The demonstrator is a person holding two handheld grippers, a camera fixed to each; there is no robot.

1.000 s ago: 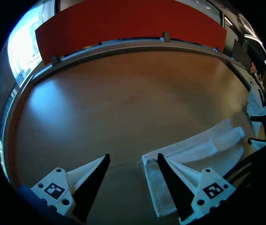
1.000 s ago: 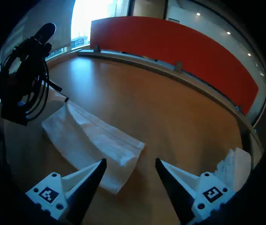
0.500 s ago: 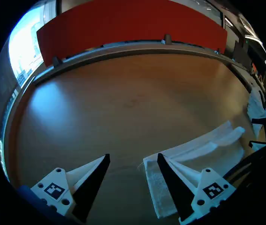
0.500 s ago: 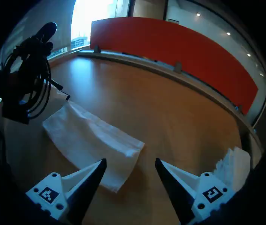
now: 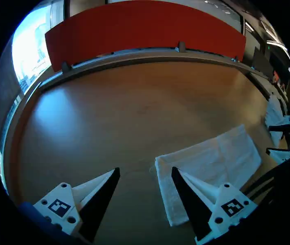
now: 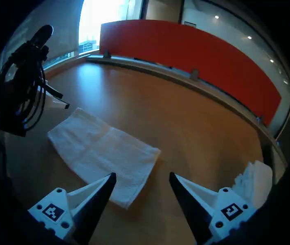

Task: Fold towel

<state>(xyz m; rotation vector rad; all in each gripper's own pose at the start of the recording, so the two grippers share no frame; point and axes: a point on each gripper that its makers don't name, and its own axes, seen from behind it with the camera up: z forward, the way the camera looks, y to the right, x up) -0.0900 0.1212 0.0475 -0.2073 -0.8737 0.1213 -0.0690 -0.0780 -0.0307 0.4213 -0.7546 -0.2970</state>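
Towel: a white towel [image 5: 210, 167] lies flat on the tabletop [image 5: 124, 106] as a folded, long rectangle. In the left gripper view it sits toward 4 o'clock. In the right gripper view it runs from about 9 o'clock down toward 6 [image 6: 104, 157].
Left gripper: the left gripper [image 5: 145, 169] has its jaws spread wide with nothing between them, only bare wood. The tip of its 5 o'clock finger [image 5: 194, 196] overlaps the towel's near short end; whether it touches the cloth cannot be told.
Right gripper: the right gripper [image 6: 142, 174] also has wide-open jaws and holds nothing. Its 7 o'clock finger [image 6: 91, 200] crosses the towel's near corner in the picture; contact cannot be told.
Grippers to each other: they stand at opposite short ends of the towel. In the right gripper view the left one shows at 9 o'clock, dark and hung with looped cable [image 6: 22, 94].
Cloth pile: a heap of white cloths [image 6: 255, 181] rests on the tabletop at 4 o'clock in the right gripper view, well apart from the towel.
Backdrop: a red panel [image 5: 145, 24] stands along the far edge at 12 o'clock, with a bright window [image 5: 30, 53] at 10 o'clock.
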